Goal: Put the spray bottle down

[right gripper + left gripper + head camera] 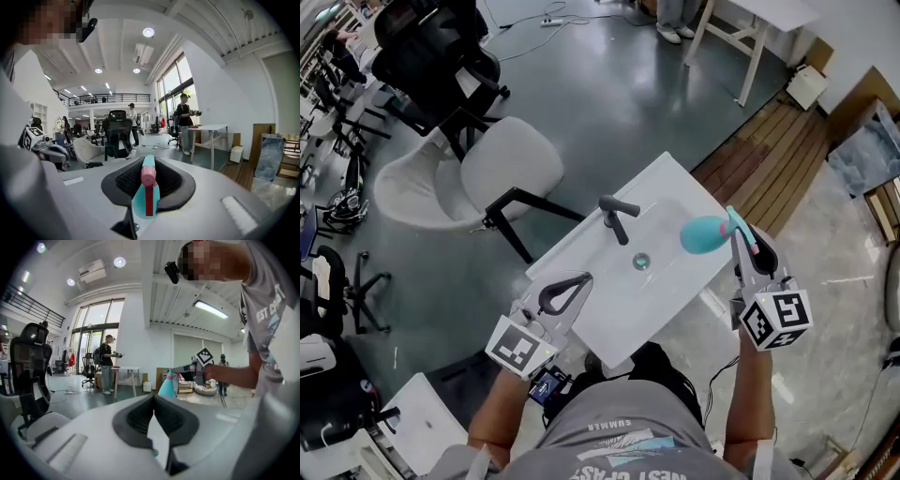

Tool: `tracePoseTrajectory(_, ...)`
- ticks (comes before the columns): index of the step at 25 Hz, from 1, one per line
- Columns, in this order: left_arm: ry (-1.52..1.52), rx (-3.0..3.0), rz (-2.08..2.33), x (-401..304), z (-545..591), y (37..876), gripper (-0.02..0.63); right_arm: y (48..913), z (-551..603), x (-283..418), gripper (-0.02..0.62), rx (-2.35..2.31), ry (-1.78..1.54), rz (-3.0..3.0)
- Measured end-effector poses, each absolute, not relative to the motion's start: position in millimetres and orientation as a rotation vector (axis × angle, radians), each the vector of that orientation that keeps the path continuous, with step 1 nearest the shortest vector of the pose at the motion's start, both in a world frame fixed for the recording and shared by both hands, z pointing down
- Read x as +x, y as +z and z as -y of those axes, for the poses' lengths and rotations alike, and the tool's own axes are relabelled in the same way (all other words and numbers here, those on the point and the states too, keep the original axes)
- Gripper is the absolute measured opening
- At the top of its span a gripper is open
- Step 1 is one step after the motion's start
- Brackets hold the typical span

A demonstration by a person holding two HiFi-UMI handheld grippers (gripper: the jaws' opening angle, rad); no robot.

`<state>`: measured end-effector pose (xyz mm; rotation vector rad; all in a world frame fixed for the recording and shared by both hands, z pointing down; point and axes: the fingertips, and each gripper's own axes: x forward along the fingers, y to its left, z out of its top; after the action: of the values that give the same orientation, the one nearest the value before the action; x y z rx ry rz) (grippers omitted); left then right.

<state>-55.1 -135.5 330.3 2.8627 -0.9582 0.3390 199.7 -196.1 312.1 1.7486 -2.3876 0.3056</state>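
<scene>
The teal spray bottle [703, 234] is clamped at its head by the right gripper [742, 232], above the right rim of the sink [675, 202]; the left gripper [577, 281] is closed on nothing; if it is released there, the bottle may be toppled off the edge.

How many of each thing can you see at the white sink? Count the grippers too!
spray bottle: 1
tap: 1
drain: 1
sink: 1
grippers: 2, the left gripper and the right gripper
Total: 6
</scene>
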Motion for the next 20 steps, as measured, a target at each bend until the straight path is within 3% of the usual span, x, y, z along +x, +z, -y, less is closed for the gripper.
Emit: tracePoseTrajectory(20, 0.372, 2.773, 0.957, -30, 166, 377, 0.002, 377, 270, 201, 0.066, 1.620, 0.351, 2.392)
